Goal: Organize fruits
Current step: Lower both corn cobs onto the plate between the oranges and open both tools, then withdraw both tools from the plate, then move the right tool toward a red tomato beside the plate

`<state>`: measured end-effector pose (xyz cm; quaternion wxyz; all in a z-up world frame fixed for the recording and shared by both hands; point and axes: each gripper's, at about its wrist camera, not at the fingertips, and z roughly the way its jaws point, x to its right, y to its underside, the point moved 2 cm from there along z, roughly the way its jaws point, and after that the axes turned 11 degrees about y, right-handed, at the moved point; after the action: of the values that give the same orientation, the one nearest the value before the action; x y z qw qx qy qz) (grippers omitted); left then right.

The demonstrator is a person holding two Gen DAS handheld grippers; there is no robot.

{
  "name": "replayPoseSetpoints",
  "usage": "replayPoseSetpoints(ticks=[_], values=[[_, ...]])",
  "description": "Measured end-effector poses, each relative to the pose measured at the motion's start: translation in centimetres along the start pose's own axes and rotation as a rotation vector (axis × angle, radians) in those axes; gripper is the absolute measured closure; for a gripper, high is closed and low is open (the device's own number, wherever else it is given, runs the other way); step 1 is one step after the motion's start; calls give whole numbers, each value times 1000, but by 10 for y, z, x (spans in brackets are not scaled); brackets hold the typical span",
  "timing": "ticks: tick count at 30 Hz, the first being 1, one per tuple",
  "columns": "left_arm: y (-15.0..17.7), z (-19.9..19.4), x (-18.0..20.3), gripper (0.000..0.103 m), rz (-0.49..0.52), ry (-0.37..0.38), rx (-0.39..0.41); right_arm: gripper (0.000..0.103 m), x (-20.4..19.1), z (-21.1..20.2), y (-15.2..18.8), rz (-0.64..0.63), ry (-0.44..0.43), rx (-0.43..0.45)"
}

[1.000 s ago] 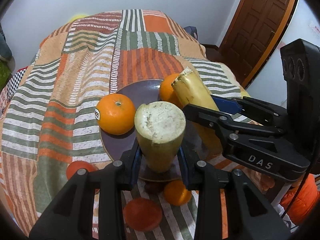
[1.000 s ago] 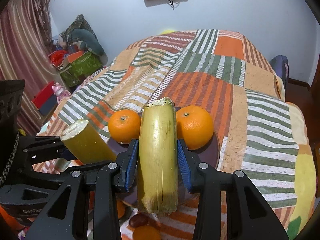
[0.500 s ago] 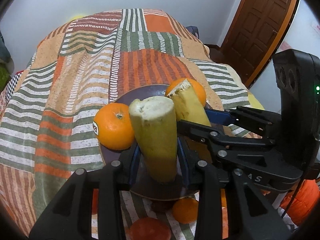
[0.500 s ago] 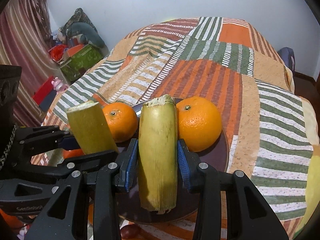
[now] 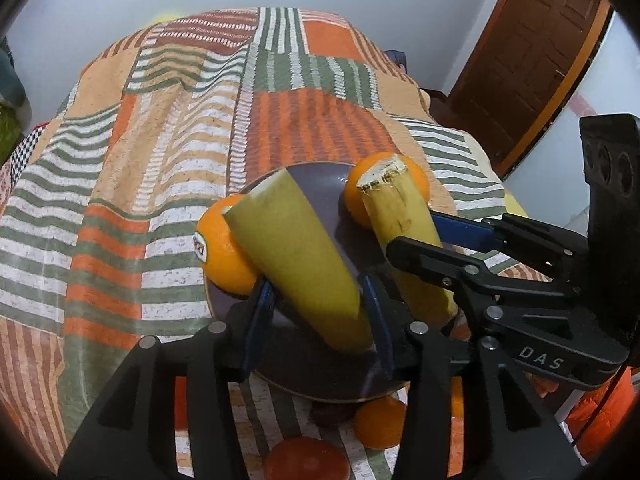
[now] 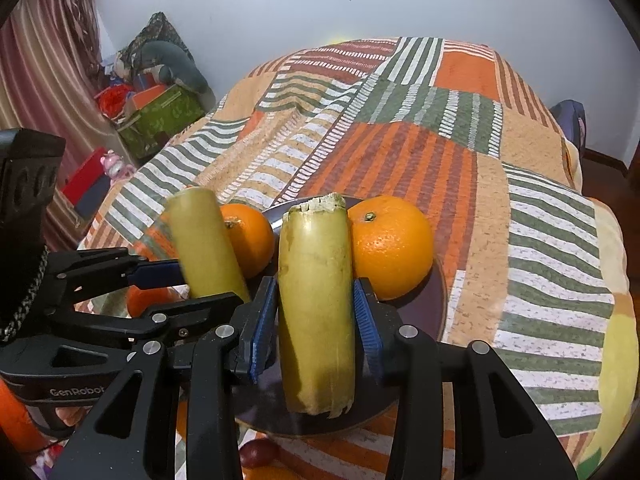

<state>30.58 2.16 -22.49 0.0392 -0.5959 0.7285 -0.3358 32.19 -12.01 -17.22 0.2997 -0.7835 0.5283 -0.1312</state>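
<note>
Left wrist view: our left gripper (image 5: 316, 300), fingers pinching a sugarcane piece (image 5: 298, 256), has tipped it leftward over the dark plate (image 5: 320, 376) while the right gripper (image 6: 316, 316) clamps its own sugarcane length (image 6: 316, 304) between the oranges (image 6: 390, 246), suggesting placement is near.

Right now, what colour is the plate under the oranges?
Dark purplish brown plate, glossy; clearest in the left wrist view.

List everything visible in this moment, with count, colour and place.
Sugarcane pieces: 2, yellow-green; left piece, right piece, one in each gripper, over the plate.
Oranges: 2, orange; sticker orange and right orange, on the plate.
Plate: 1, dark purple, on the bedspread.
Small fruits: small orange, red fruit, dark fruit, on the bedspread beside the plate's near edge.
Bedspread: 1, striped patchwork.
Door: brown, far right.
Left gripper, right gripper: black with blue pads.
</note>
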Motion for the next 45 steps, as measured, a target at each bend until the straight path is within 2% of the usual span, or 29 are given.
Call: replayPoseSetpoints(ticks=[5,14,20,27,29,33,37,45], values=[[-6,2,10,57,47,-16,10,66,6,-13,2,-4,6,16],[-4,-1,11,57,41,-34,6,66,10,-11,8,-13,6,7],[0,-26,7,57,30,-57,47,66,6,-22,9,-14,14,25],[13,-72,10,46,27,-100,127,66,0,-55,11,-24,30,76],[19,-83,9,42,21,-114,141,65,-4,-62,13,-28,31,85],[35,-105,4,30,11,-150,158,52,-12,-73,19,-30,33,97],[52,-116,-4,29,-3,-178,142,45,-21,-77,26,-25,29,93],[86,-126,-22,29,-46,-194,115,44,-56,-69,40,-61,-6,50]])
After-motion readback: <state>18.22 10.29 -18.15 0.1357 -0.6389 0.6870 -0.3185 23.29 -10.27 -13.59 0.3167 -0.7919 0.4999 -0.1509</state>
